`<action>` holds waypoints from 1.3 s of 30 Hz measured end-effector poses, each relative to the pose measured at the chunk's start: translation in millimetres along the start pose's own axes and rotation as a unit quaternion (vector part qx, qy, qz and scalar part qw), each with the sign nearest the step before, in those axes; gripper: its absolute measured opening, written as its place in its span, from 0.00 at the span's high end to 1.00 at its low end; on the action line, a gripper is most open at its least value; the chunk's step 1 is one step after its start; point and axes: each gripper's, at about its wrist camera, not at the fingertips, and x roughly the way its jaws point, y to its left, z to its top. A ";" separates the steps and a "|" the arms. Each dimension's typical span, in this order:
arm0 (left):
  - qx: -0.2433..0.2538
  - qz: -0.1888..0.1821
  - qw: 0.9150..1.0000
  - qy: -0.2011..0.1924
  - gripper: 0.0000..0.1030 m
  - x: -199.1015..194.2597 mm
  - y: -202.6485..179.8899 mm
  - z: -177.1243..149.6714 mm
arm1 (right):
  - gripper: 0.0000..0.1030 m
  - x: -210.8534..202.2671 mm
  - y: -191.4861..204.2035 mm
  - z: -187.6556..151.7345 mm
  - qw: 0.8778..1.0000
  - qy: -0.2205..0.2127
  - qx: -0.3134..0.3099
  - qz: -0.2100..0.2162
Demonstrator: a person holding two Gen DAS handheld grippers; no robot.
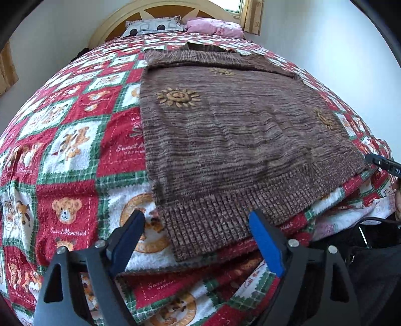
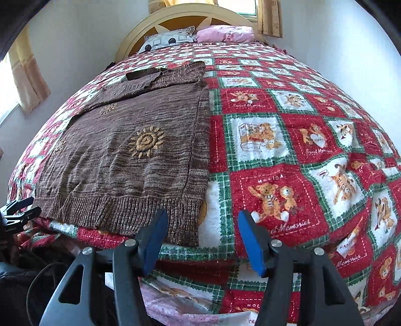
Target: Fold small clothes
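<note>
Lying flat on the blanket point(image 1: 75, 155) of the bed point(image 2: 185, 15), near its foot edge: a brown marled knit sweater point(image 1: 225, 140), folded to a neat oblong with both side edges straight. Stitched with tan sun motifs, three showing from the left wrist view. Ribbed hem nearest the cameras, reaching almost to the blanket's edge; darker ribbed neckband at the far end, toward the pillows point(image 2: 170, 40). Surface mostly smooth, faint ripples across the middle.

Left gripper point(image 1: 198, 238) hovering at the hem's left corner, jaws released and spread wide, fabric below and between them but not pinched. Right gripper point(image 2: 200, 238) at the hem's right corner, jaws likewise released, clasping nothing, the corner just inside the left pad point(image 2: 153, 240).
</note>
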 end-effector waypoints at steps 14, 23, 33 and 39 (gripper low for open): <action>0.009 -0.019 1.000 0.002 0.27 -2.7 -3.5 1.6 | 0.56 1.9 4.3 -4.1 1.000 -0.001 -0.003 0.014; -0.010 -0.034 0.999 -0.001 0.34 -4.5 3.3 3.2 | 0.67 0.9 2.7 -3.8 0.999 0.002 0.010 0.043; -0.009 -0.058 0.998 -0.004 0.91 -4.8 4.2 3.5 | 0.94 7.5 15.7 -8.2 0.998 -0.011 -0.002 0.059; -0.048 -0.088 0.994 -0.037 0.91 -19.1 24.9 12.8 | 0.94 -4.1 -23.1 -2.1 0.980 -0.034 0.097 0.170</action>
